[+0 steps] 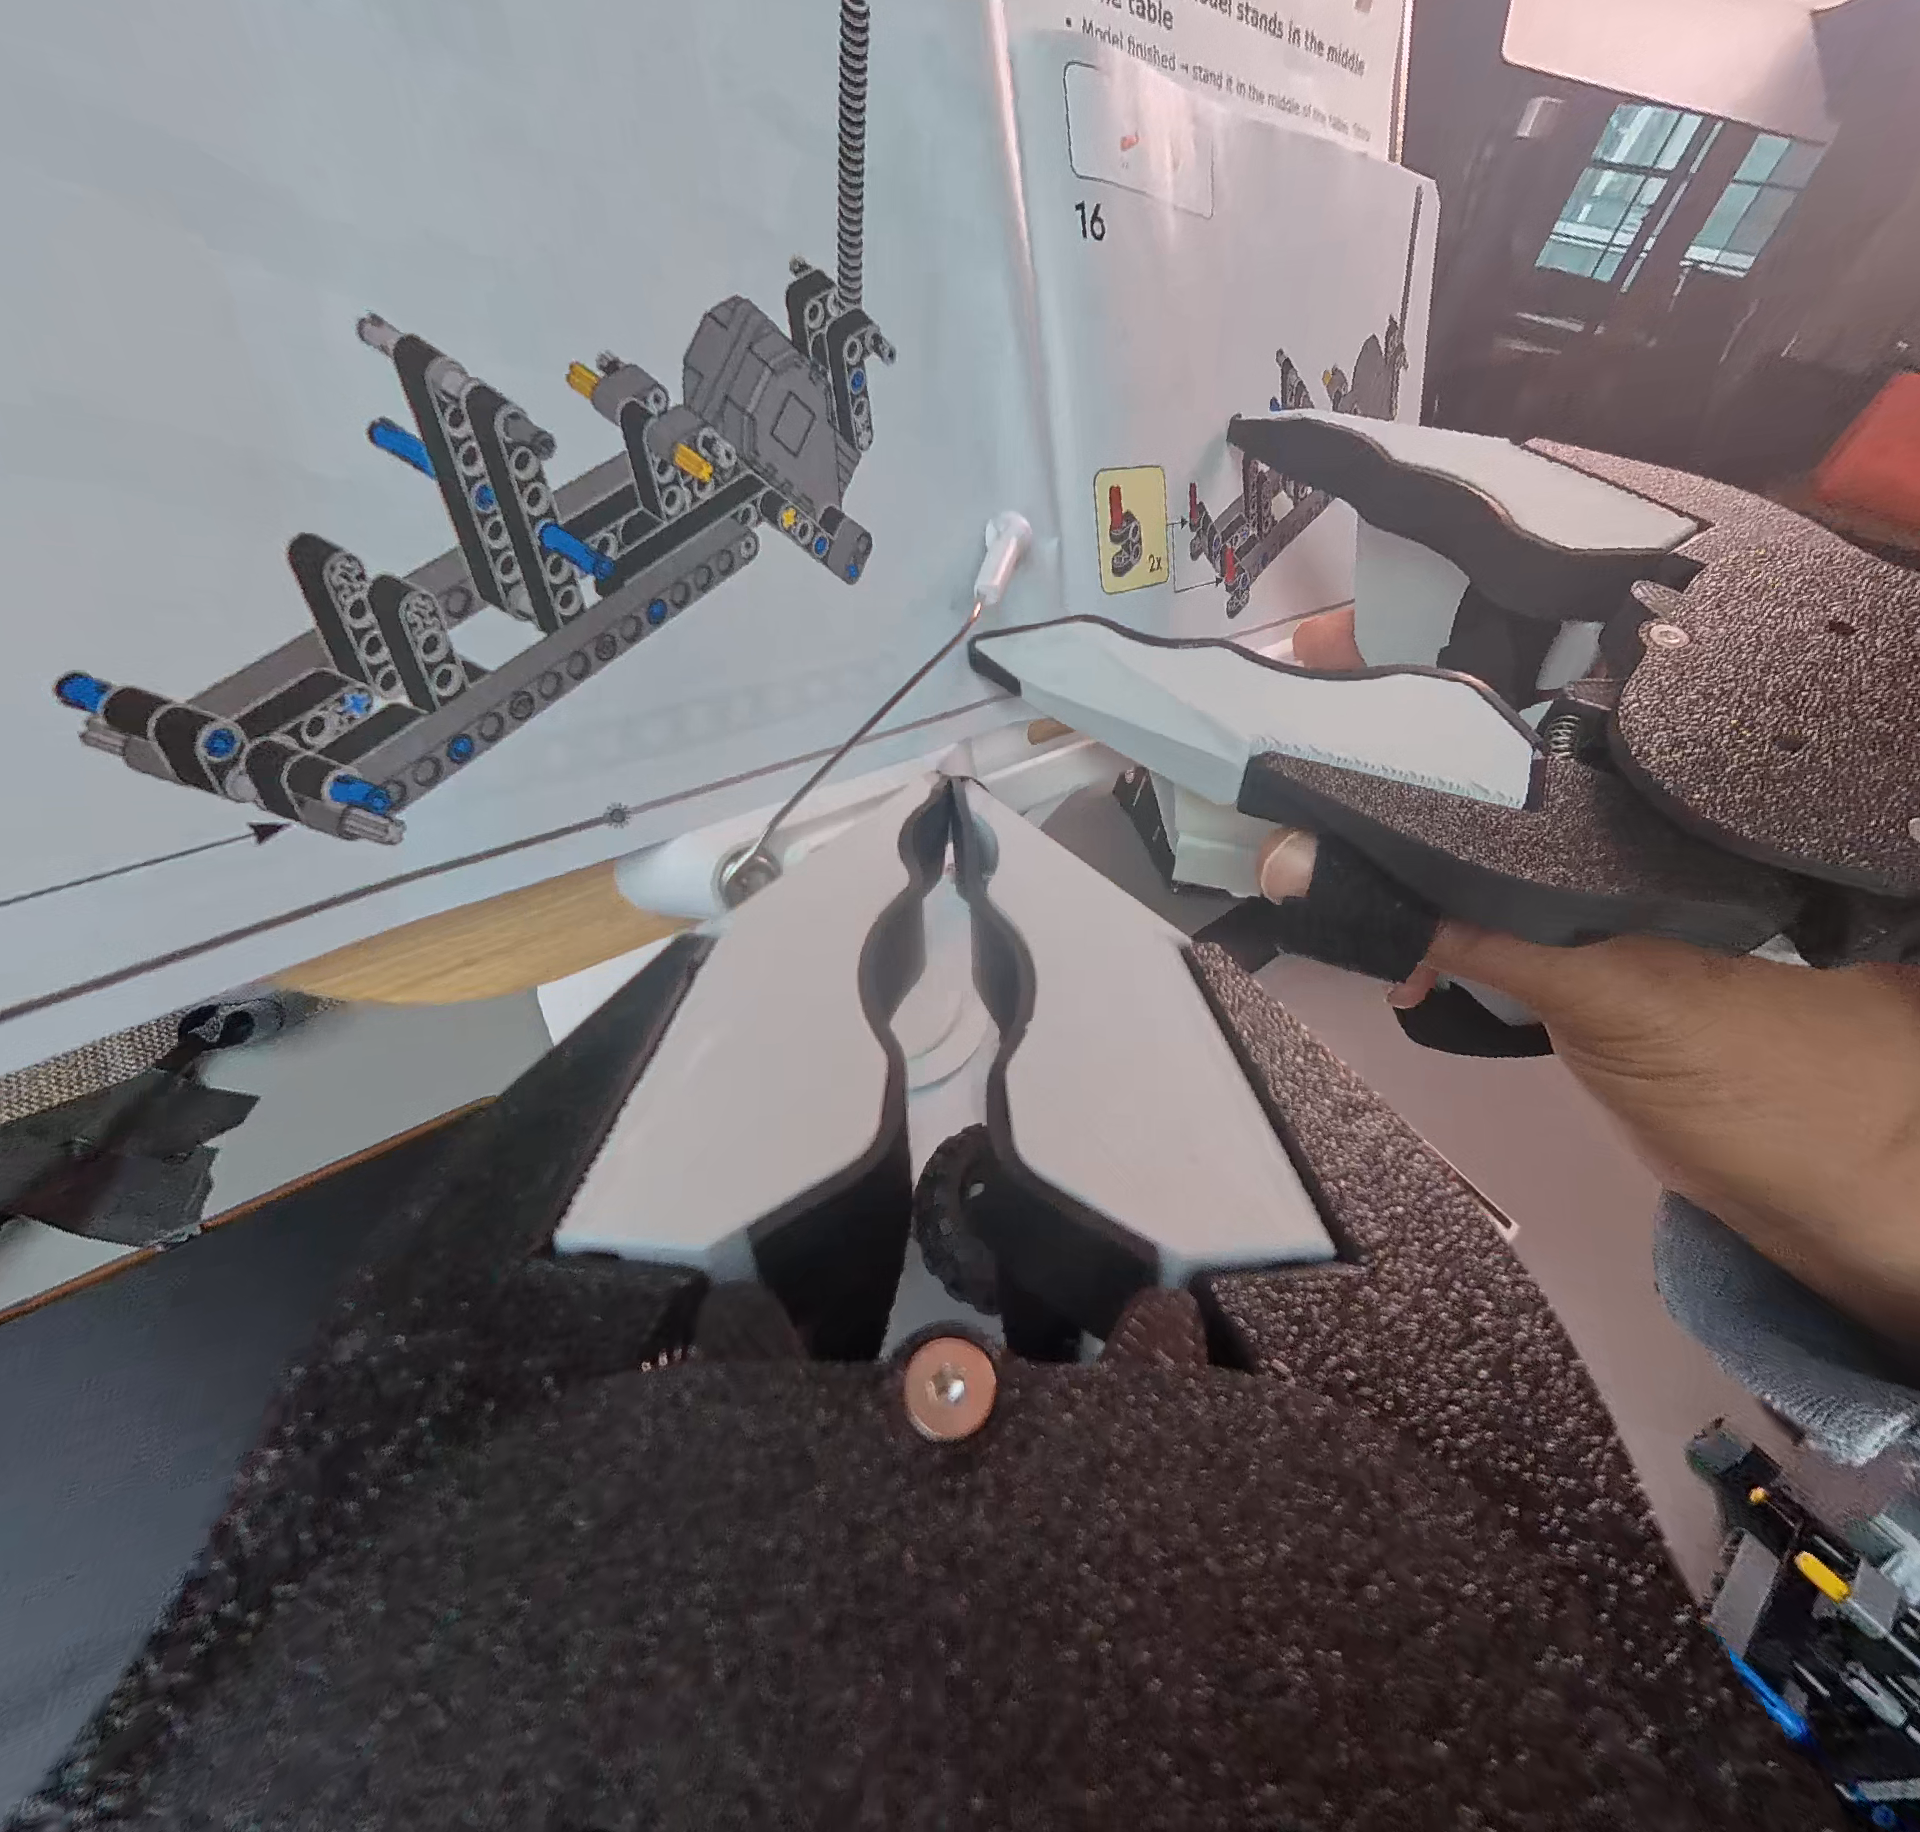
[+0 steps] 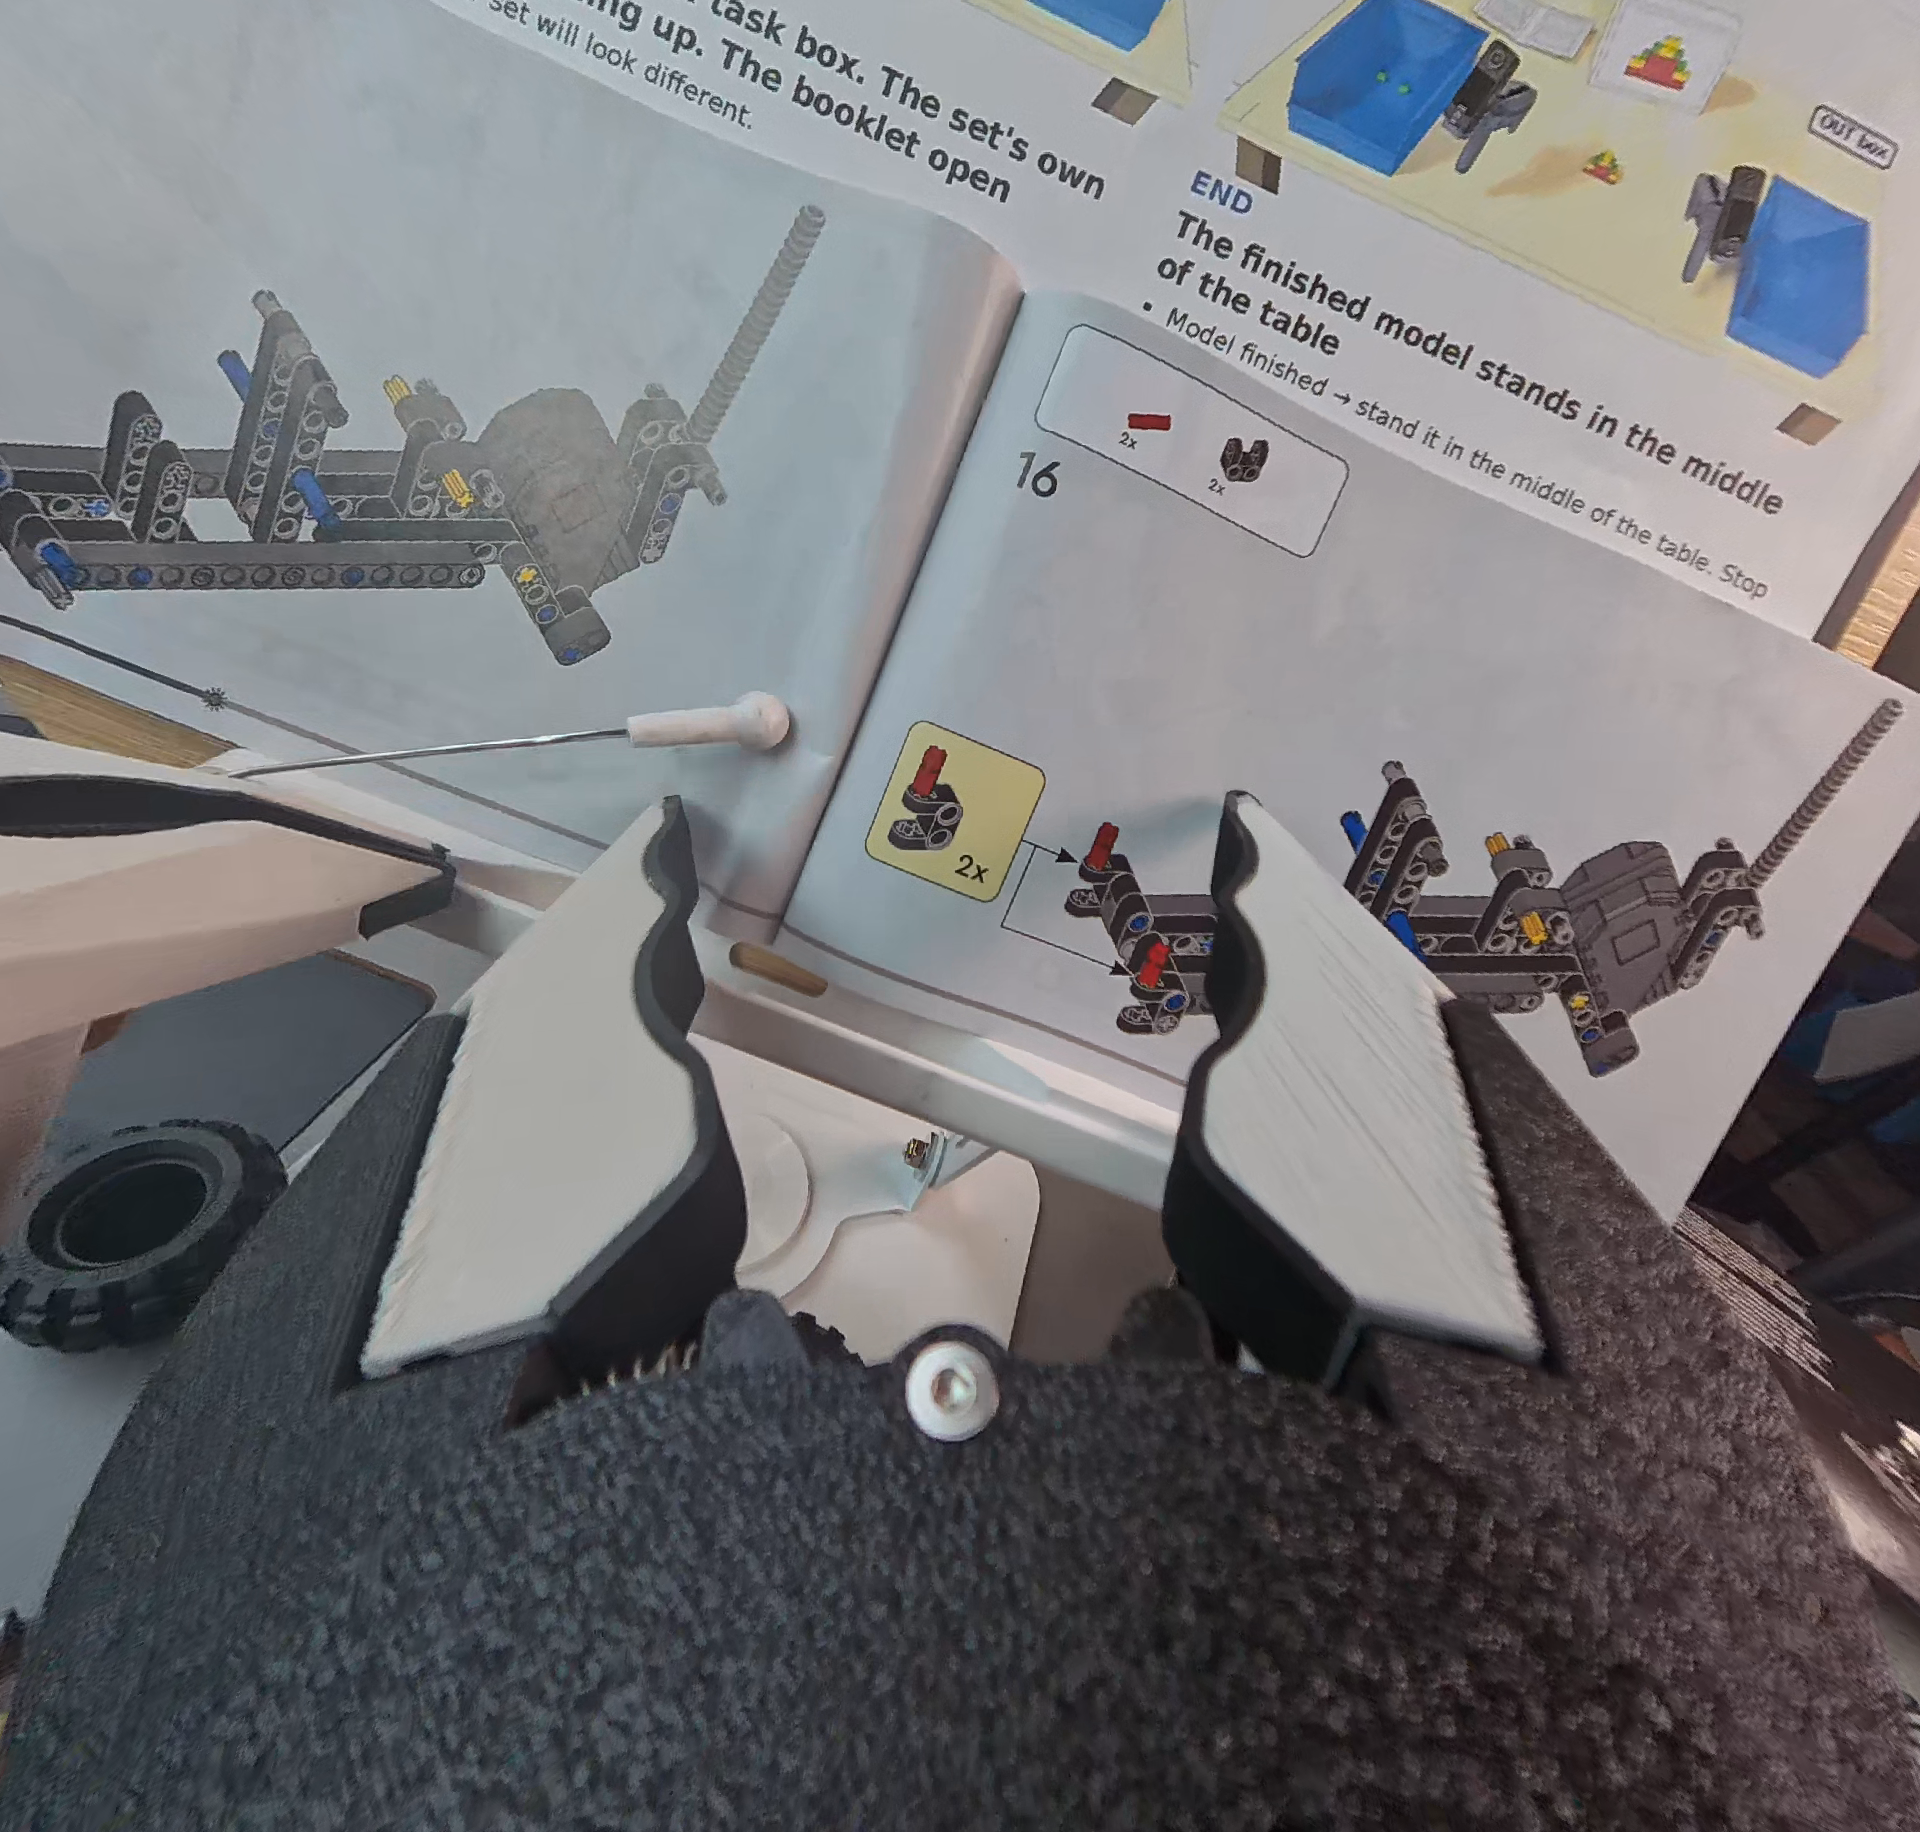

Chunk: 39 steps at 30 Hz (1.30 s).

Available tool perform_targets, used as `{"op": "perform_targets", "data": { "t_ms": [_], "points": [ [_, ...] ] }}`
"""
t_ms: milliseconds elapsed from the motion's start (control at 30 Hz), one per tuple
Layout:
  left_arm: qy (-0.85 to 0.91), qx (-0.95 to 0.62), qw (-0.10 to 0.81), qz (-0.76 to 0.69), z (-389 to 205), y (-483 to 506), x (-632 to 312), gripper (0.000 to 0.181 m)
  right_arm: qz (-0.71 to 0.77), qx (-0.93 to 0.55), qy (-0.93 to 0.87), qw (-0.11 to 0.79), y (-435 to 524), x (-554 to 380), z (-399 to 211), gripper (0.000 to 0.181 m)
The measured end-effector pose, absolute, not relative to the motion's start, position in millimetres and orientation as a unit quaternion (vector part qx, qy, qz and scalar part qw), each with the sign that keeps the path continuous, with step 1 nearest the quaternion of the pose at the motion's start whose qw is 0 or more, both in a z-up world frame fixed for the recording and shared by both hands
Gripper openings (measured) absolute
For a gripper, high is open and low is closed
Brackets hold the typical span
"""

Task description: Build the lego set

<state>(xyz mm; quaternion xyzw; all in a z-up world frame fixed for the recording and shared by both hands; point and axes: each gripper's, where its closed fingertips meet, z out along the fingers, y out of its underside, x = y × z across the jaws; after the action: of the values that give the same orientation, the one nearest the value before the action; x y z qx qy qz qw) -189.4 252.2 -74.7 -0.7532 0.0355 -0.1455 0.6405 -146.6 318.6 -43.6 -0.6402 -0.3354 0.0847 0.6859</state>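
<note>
The open instruction booklet stands upright in front of both grippers; it also fills the right wrist view. My left gripper is shut, fingertips together, pointing at the booklet's lower edge. A black tyre shows through the gap near the finger bases; it lies low at the left in the right wrist view. I cannot tell whether the fingers touch it. My right gripper is open and empty, close to the right page; it also shows in the left wrist view, held by a hand.
A white stand carries the booklet, and a wire page holder with a white tip presses on the fold. A printed sheet stands behind. A partly built black and grey model sits at the lower right. Black tape lies at the left.
</note>
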Motion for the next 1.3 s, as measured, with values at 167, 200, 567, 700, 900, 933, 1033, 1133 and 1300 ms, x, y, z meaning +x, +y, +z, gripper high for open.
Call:
{"op": "perform_targets", "data": {
  "t_ms": [167, 200, 567, 700, 900, 933, 1033, 1133, 1300],
  "points": [
    [0.011, -0.731, 0.669, -0.133, -60.4, 247.2, -200.1, 0.004, 0.089, -0.640, -0.345, 0.680, 319.2, -137.8, -45.7, 0.098],
    [0.010, -0.727, 0.675, -0.123, -57.4, 246.7, -202.6, 0.007, 0.090, -0.639, -0.345, 0.681, 320.3, -135.0, -44.9, 0.098],
    [0.049, -0.752, 0.655, -0.060, -64.2, 256.0, -204.6, 0.008, 0.097, -0.642, -0.357, 0.671, 321.6, -129.6, -48.0, 0.097],
    [0.107, -0.756, 0.645, -0.021, -65.9, 255.2, -203.6, 0.006, 0.094, -0.642, -0.360, 0.670, 321.9, -129.4, -49.0, 0.096],
    [0.190, -0.775, 0.601, 0.042, -70.3, 253.6, -200.2, 0.007, 0.103, -0.644, -0.369, 0.662, 321.0, -129.3, -49.4, 0.095],
    [0.179, -0.785, 0.592, 0.030, -69.5, 252.6, -200.5, 0.008, 0.116, -0.644, -0.371, 0.659, 319.3, -129.1, -48.4, 0.094],
    [0.143, -0.769, 0.623, -0.024, -44.6, 240.6, -191.6, 0.018, 0.187, -0.636, -0.369, 0.651, 306.9, -120.8, -37.4, 0.090],
    [0.130, -0.741, 0.654, -0.078, -18.0, 214.6, -173.3, 0.027, 0.248, -0.605, -0.386, 0.650, 280.7, -100.5, -20.3, 0.084],
    [0.151, -0.722, 0.648, -0.190, -9.0, 144.0, -129.1, 0.032, 0.357, -0.565, -0.449, 0.593, 194.3, -46.0, -21.6, 0.059]
  ]
}}
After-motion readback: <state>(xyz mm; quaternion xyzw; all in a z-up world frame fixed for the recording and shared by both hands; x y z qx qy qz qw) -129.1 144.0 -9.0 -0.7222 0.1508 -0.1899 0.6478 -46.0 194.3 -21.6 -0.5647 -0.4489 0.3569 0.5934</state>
